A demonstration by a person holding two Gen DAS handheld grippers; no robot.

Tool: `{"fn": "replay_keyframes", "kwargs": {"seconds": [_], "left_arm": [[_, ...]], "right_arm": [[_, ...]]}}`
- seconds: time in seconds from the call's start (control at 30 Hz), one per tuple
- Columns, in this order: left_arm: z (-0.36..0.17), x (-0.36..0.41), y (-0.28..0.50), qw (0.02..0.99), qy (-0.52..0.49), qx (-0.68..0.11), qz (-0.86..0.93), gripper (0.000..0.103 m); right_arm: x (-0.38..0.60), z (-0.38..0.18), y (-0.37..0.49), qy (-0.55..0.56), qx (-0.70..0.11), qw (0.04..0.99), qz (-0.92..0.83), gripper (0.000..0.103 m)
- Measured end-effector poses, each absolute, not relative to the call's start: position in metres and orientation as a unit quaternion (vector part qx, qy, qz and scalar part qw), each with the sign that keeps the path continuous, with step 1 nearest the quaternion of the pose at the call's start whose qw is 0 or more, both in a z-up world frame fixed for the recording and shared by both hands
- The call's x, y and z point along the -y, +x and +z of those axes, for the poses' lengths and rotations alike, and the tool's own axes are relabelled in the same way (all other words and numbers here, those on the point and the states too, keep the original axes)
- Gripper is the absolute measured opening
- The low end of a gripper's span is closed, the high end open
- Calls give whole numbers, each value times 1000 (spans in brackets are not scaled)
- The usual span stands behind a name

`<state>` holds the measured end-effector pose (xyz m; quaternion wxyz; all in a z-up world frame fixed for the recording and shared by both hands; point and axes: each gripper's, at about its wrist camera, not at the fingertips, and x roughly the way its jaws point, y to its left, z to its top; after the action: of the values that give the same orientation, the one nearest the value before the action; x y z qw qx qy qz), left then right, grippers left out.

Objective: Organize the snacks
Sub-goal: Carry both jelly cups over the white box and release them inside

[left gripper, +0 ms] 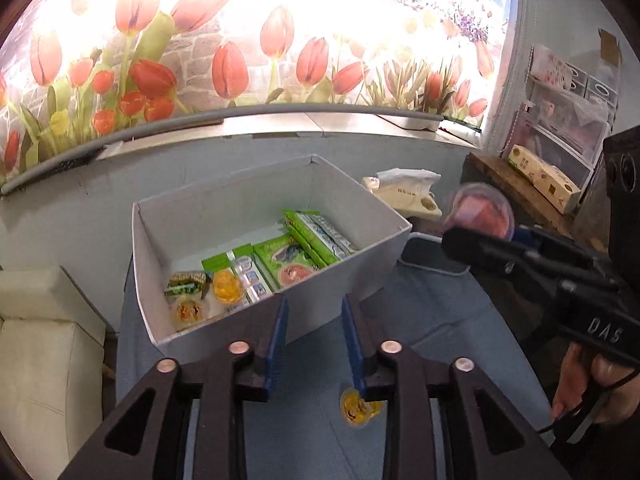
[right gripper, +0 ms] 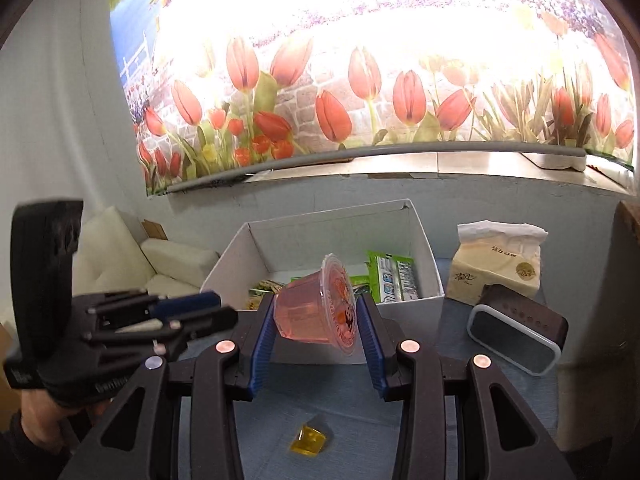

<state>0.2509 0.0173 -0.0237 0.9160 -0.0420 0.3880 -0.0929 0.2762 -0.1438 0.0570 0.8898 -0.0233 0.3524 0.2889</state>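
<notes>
A: Right tool [right gripper: 316,320] first?
B: Clamped on a pink jelly cup [right gripper: 316,308], blue pads pressing either side. Cup's tipped on its side, printed lid facing right, held up in front of the white box [right gripper: 428,264]. From the left camera that same cup [left gripper: 482,216] sits at the tip of the right tool [left gripper: 480,240], right of the box [left gripper: 280,280], off the cloth.

A: Left tool?
B: Left tool [left gripper: 314,344] has its jaws apart, nothing between them, hovering over the near wall of the box. In the right view the left tool [right gripper: 216,312] is at the far left, a hand [right gripper: 36,428] on its grip.

A: Loose snacks?
B: One yellow jelly cup [left gripper: 358,406] on the blue cloth [left gripper: 440,320], below the left tool's right finger. Same yellow cup [right gripper: 310,442] lies under the right tool, between its arms.

A: In the box?
B: Green packets [left gripper: 308,240] toward the right, two yellow cups [left gripper: 224,284] and small wrapped sweets near the left corner.

A: Around it?
B: Tissue pack [right gripper: 496,268] and a dark speaker [right gripper: 520,336] right of the box.
</notes>
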Motion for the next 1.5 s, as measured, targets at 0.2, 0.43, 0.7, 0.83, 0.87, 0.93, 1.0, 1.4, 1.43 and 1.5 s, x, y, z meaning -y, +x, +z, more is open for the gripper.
{"fn": "replay_keyframes", "kwargs": {"seconds": [0.2,0.43,0.7,0.83,0.87,0.93,1.0,1.4,1.43,1.5], "left_arm": [[-37,-1,228,920,-40,-382,-77,100],[-78,38,231,900,-23,-425,-90,103],[-143,74,241,877,12,-474,-84,103],[-162,74,240,871,13,-484,-83,103],[-164,72,240,871,9,-485,-83,103],[-166,68,239,873,6,-480,-85,103],[-166,63,241,873,1,-480,-86,91],[-162,52,237,866,-4,-490,-99,36],[-160,51,238,867,-6,-488,-102,36],[-154,51,237,870,1,-483,-101,36]], "right_arm": [[160,63,258,-31,-341,896,284,44],[193,64,233,-26,-338,902,266,44],[233,43,205,-12,-358,901,245,44],[245,33,197,-9,-369,899,238,44],[247,30,196,-7,-371,898,237,44],[251,26,195,-4,-375,897,235,44],[252,22,194,1,-378,896,235,44],[237,15,190,0,-382,891,247,44],[236,15,189,-2,-381,890,248,44],[233,15,189,-3,-382,890,250,43]]}}
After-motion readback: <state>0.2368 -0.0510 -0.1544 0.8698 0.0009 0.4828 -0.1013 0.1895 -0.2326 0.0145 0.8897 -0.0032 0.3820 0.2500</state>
